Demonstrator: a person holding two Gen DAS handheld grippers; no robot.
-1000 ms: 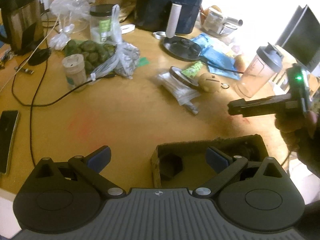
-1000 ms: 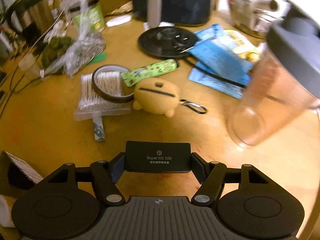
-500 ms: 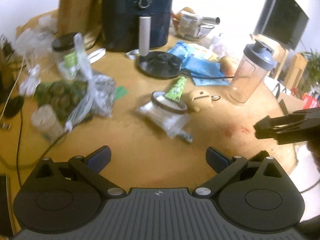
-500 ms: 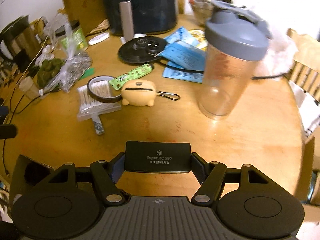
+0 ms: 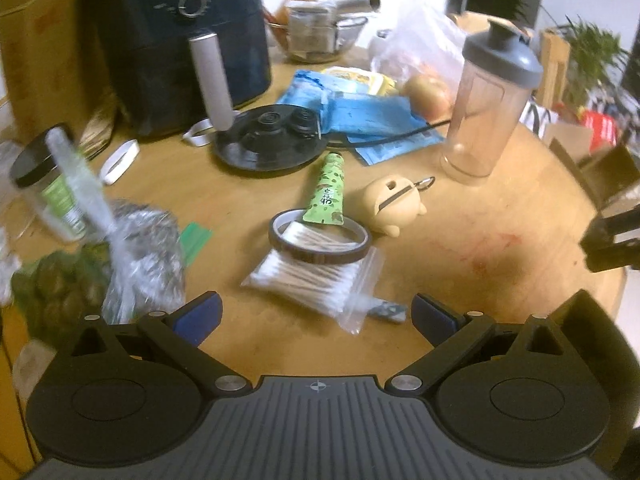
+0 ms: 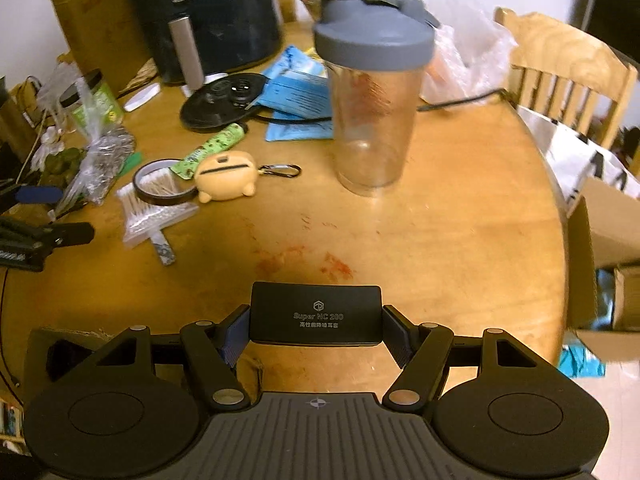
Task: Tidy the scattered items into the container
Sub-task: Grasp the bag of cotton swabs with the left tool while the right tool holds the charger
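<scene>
The right gripper (image 6: 316, 336) was clamped on a flat black box (image 6: 316, 314) with pale lettering, held above the wooden table (image 6: 440, 232). Past it stood a clear shaker (image 6: 370, 92) with a grey lid, and to its left lay a tan case (image 6: 224, 176) with a carabiner, touching a tape ring (image 6: 162, 186) that rested on a bag of swabs (image 6: 154, 214), with a green tube (image 6: 212, 146) propped on the ring. The left gripper (image 6: 36, 216) reached in at the left edge, a dark fryer (image 6: 208, 12) stood at the back, and a chair (image 6: 568, 72) was at the right.
</scene>
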